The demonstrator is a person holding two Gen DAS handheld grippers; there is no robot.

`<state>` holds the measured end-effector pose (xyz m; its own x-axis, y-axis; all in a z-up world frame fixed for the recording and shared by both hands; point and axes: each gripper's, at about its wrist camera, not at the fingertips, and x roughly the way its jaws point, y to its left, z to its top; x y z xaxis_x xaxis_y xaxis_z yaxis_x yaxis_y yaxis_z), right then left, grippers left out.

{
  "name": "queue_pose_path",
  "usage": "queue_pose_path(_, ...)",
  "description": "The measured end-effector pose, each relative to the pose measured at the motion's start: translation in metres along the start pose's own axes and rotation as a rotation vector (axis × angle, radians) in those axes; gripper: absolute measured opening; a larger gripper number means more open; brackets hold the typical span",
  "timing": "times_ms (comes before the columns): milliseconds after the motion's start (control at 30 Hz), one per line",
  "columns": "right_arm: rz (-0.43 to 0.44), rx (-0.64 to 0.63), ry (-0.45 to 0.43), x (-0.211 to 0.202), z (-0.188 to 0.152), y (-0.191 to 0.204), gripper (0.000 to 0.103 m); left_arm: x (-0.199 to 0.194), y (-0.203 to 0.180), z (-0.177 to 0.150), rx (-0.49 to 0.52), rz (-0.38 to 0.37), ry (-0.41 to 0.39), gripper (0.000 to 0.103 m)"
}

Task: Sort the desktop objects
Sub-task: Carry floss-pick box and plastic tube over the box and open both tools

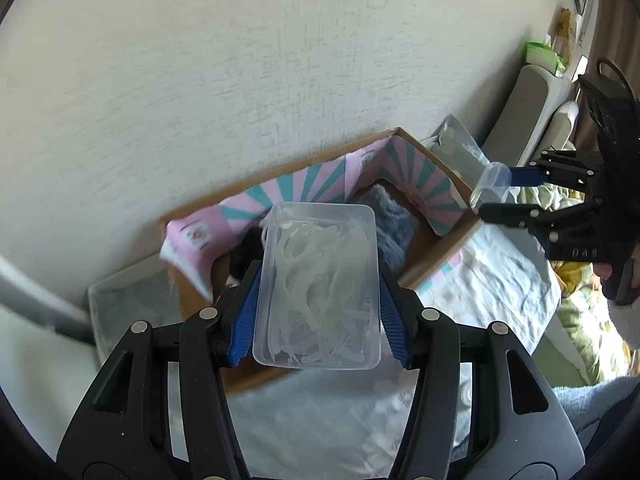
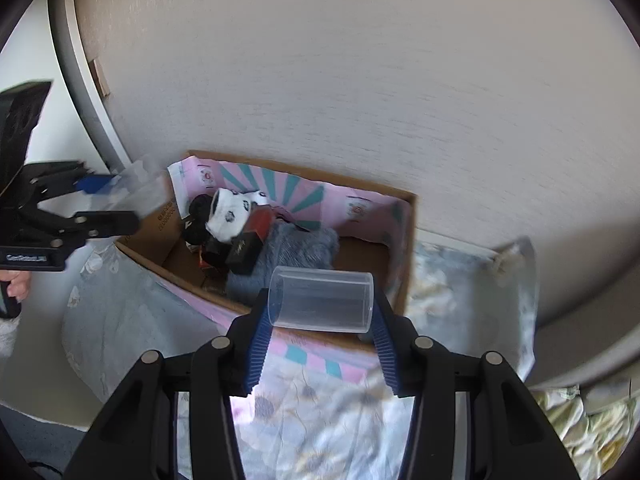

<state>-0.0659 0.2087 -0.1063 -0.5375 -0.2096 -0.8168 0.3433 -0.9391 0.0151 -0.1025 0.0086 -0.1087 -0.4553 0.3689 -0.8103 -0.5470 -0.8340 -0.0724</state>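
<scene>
Pinching a clear rectangular container (image 1: 318, 288) of white floss picks, the left gripper (image 1: 318, 300) holds it above the cardboard box (image 1: 436, 256); the right gripper (image 2: 320, 320) fingers (image 2: 258, 344) clamp a clear plastic cup (image 2: 322, 300) on its side over the box's near edge, by the grey cloth (image 2: 296, 252)

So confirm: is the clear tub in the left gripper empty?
No, the clear tub between the left gripper's fingers is full of white floss picks.
</scene>
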Motion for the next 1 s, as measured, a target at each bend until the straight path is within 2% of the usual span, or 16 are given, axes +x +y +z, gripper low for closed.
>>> queue_pose_path(167,0.015,-0.047,0.037,0.030,0.023,0.008,0.044,0.031,0.013,0.024,-0.025,-0.006,0.043,0.051)
queue_pose_path(367,0.063,-0.074,0.077,0.061,0.039,0.015,0.044,0.059,0.026,0.037,-0.050,0.000,0.086,0.051)
queue_pose_path(800,0.142,-0.023,0.139,0.094,0.050,0.007,0.044,0.084,0.040,0.045,-0.120,-0.001,0.117,0.052)
queue_pose_path(833,0.149,-0.022,0.145,0.096,0.050,0.007,0.044,0.085,0.042,0.046,-0.129,-0.002,0.124,0.056)
queue_pose_path(900,0.158,-0.018,0.169,0.101,0.049,0.008,0.048,0.086,0.045,0.047,-0.161,0.013,0.134,0.092)
queue_pose_path(933,0.156,-0.014,0.170,0.101,0.048,0.007,0.056,0.083,0.047,0.046,-0.167,0.026,0.128,0.102)
queue_pose_path(967,0.159,0.000,0.165,0.098,0.046,0.005,0.068,0.078,0.047,0.045,-0.170,0.039,0.095,0.103)
queue_pose_path(1000,0.170,0.016,0.158,0.095,0.043,0.003,0.076,0.075,0.048,0.044,-0.171,0.043,0.083,0.103)
